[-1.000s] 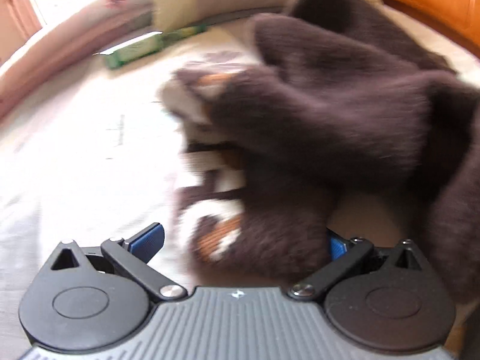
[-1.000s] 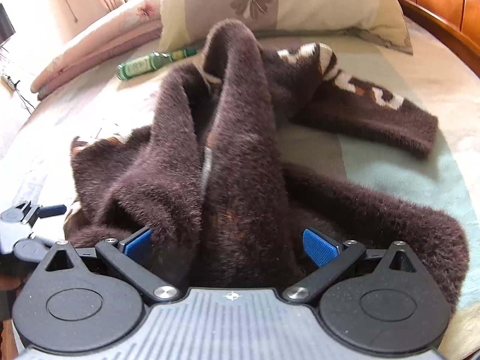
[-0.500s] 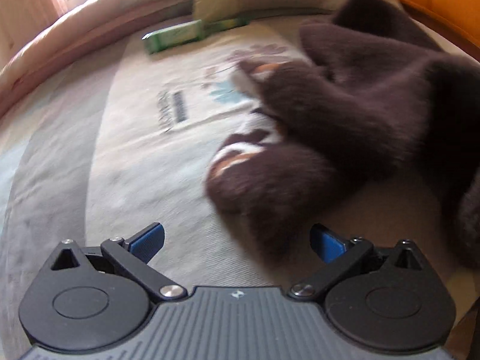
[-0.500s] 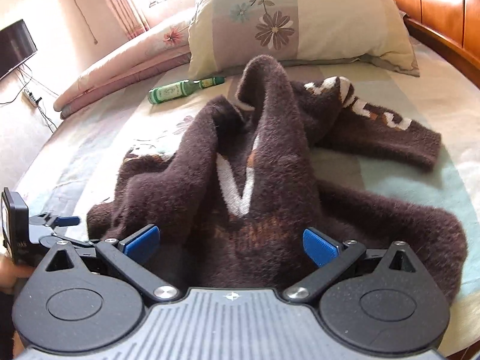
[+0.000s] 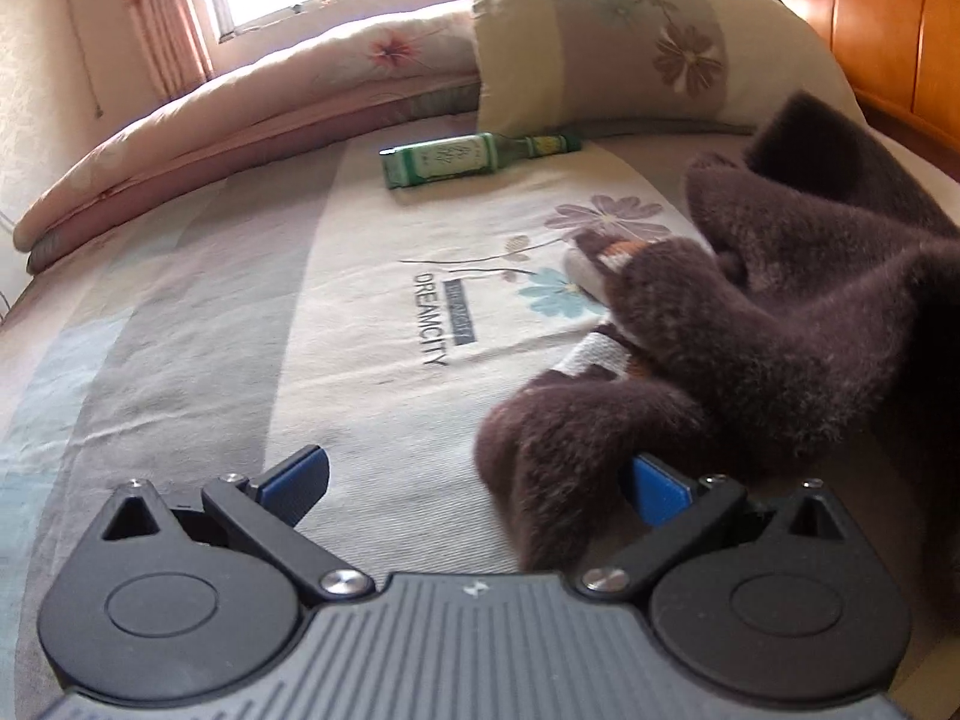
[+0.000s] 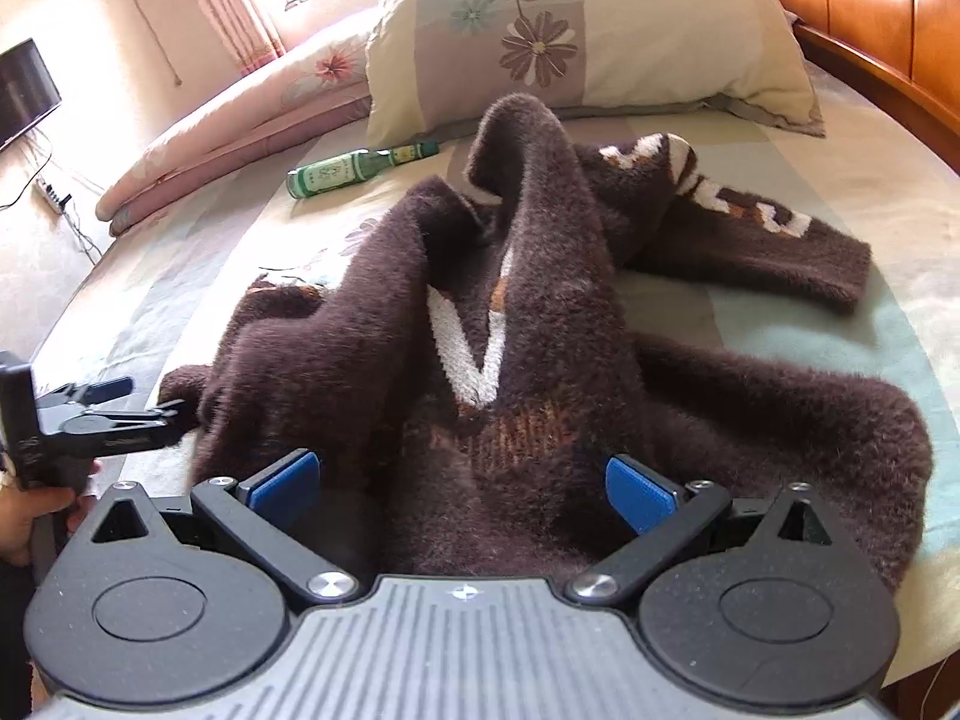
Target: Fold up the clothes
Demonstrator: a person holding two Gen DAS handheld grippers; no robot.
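A fuzzy dark brown sweater [image 6: 540, 312] with white and orange lettering lies crumpled on the bed, one sleeve [image 6: 750, 240] stretched out to the right. My right gripper [image 6: 461, 486] is open, and the bunched hem of the sweater fills the gap between its blue pads [image 6: 639, 492]. My left gripper [image 5: 477, 480] is open at the garment's left edge. A brown fold of the sweater [image 5: 558, 456] lies between its fingers, against the right pad [image 5: 657, 489]. In the right wrist view the left gripper [image 6: 150, 399] shows at the far left, held by a hand [image 6: 30, 510].
A green bottle [image 5: 474, 159] lies on the sheet before a flowered pillow [image 5: 630, 48]. A rolled pink quilt [image 5: 240, 120] runs along the far left. The wooden headboard [image 6: 888, 18] borders the right. A TV [image 6: 24, 90] and a power strip [image 6: 54, 195] are beyond the bed's left edge.
My left gripper has drawn back and leftward off the sweater, so only an edge fold stays between its fingers. The right gripper has backed off slightly; the sweater's raised ridge still stands.
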